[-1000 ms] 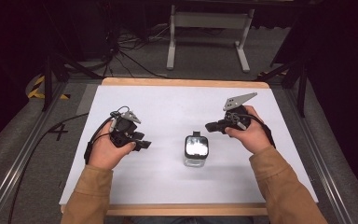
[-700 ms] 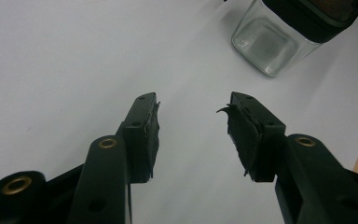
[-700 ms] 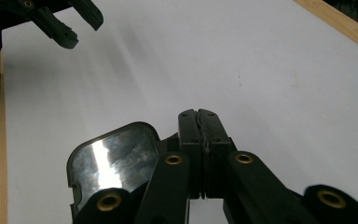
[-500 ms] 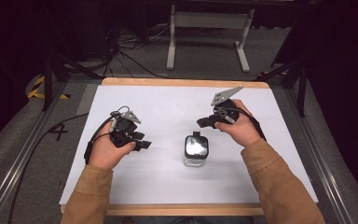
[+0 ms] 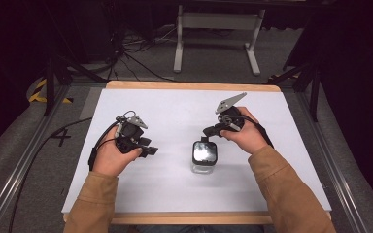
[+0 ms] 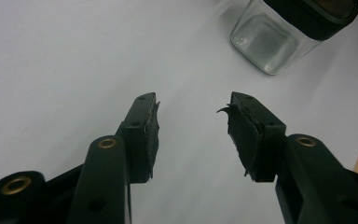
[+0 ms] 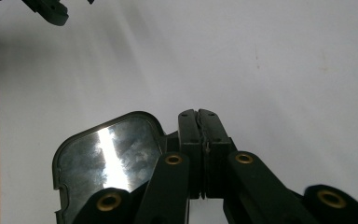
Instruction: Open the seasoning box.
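A square glass jar [image 5: 204, 155] with a black lid stands at the middle of the white table [image 5: 175, 107]. My right gripper [image 5: 207, 131] is just behind the jar, its tips at the lid's far edge. In the right gripper view its jaws [image 7: 199, 114] are pressed together beside the shiny lid [image 7: 107, 158], with nothing visible between the pads. My left gripper [image 5: 151, 151] is held left of the jar, a hand's width away. Its jaws [image 6: 193, 112] stand open over bare table, with the jar [image 6: 279, 37] ahead and to the right.
The table's wooden edge [image 5: 189, 86] runs along the far side. Beyond it a metal stand [image 5: 213, 29] and cables [image 5: 126, 53] lie on the floor. Rails [image 5: 34, 145] flank the table on both sides.
My right gripper has moved left and down toward the jar, reaching the lid's far edge. The left gripper and the jar have stayed put.
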### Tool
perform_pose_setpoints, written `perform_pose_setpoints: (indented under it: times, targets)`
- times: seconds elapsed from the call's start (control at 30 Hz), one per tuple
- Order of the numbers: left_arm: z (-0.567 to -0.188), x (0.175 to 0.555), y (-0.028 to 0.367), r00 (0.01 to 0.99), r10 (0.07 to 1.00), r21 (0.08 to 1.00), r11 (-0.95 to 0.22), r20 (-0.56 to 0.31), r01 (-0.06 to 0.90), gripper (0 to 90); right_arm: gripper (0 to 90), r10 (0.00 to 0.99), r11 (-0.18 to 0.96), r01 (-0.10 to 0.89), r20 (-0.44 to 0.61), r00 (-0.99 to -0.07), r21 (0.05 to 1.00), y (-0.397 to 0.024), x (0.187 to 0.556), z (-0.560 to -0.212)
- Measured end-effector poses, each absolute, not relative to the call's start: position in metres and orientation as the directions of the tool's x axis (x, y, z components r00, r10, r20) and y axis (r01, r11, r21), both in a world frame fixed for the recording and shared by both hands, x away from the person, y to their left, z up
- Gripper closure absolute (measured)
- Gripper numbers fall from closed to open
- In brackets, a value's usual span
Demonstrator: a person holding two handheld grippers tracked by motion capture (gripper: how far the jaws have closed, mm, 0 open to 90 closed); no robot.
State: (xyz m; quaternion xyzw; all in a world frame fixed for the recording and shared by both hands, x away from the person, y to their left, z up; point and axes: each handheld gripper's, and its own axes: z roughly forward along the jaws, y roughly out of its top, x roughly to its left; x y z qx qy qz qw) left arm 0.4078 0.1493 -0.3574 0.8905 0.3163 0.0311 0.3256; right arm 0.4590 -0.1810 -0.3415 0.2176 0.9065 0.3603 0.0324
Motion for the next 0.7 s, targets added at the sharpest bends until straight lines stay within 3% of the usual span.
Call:
perform_pose_setpoints:
  times: [0.7]
  targets:
    - [-0.3535,0.4046,0.1453,0.811,0.568,0.605,-0.598,-0.141,0.525,55.8,90.0,0.435,0.635,0.398,0.12,-0.893,0.662,-0.1818,0.4607,-0.3461]
